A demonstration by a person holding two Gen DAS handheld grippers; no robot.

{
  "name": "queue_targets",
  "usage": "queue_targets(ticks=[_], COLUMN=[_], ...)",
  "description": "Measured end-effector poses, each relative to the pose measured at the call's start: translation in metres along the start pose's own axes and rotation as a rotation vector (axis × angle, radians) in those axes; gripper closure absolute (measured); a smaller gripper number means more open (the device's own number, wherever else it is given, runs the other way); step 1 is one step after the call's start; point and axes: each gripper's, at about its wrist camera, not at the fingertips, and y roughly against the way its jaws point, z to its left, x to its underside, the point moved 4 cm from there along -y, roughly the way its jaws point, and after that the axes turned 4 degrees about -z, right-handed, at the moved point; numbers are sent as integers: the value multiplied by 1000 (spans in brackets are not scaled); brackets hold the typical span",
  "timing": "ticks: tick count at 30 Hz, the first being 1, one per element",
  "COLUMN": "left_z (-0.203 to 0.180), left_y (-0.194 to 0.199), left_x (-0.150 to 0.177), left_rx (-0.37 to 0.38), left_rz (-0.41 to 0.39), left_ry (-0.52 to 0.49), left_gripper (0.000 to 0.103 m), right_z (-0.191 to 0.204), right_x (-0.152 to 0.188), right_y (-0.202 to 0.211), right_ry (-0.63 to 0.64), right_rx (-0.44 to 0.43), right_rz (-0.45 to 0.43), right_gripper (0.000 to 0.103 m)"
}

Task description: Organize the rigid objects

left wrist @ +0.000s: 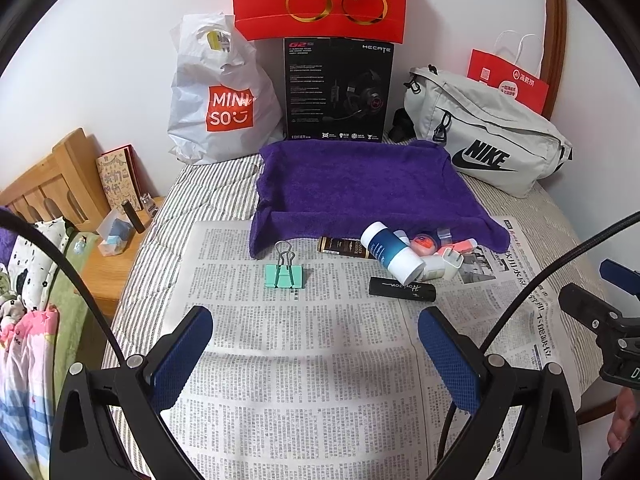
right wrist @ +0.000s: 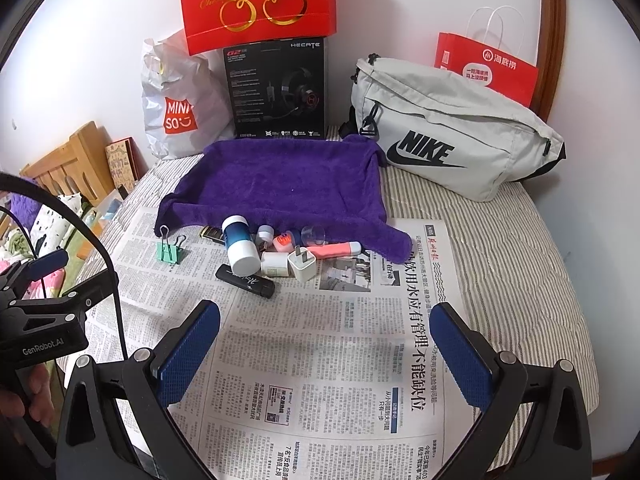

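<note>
Newspaper [left wrist: 304, 360] covers the bed; clip [left wrist: 285, 274], bottle [left wrist: 394, 252], clutter mid-frame by towel [left wrist: 352, 188]. Both grippers [left wrist: 316, 344] [right wrist: 326, 340] gape wide, empty.

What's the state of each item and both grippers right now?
left gripper: open, empty, above the newspaper
right gripper: open, empty
green binder clip: alone on the newspaper, handles up
blue-and-white bottle: lying on its side
black stick: lying flat
white charger plug: prongs up
pink tube: lying flat
purple towel: spread out, nothing on top
</note>
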Motion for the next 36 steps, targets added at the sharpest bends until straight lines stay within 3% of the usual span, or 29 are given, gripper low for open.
queue_targets(ticks=[25,36], left_z=[-1,6], left_y=[0,-37], left_x=[0,-8], left_rx=[10,-10], left_rz=[6,36], left_ry=[-7,-48], left_gripper=[0,0], right_z=[0,-14], right_x=[-2,-10], right_y=[-1,-24], right_ry=[0,-13], right_rx=[1,14], right_rz=[3,26], right_gripper=[0,0])
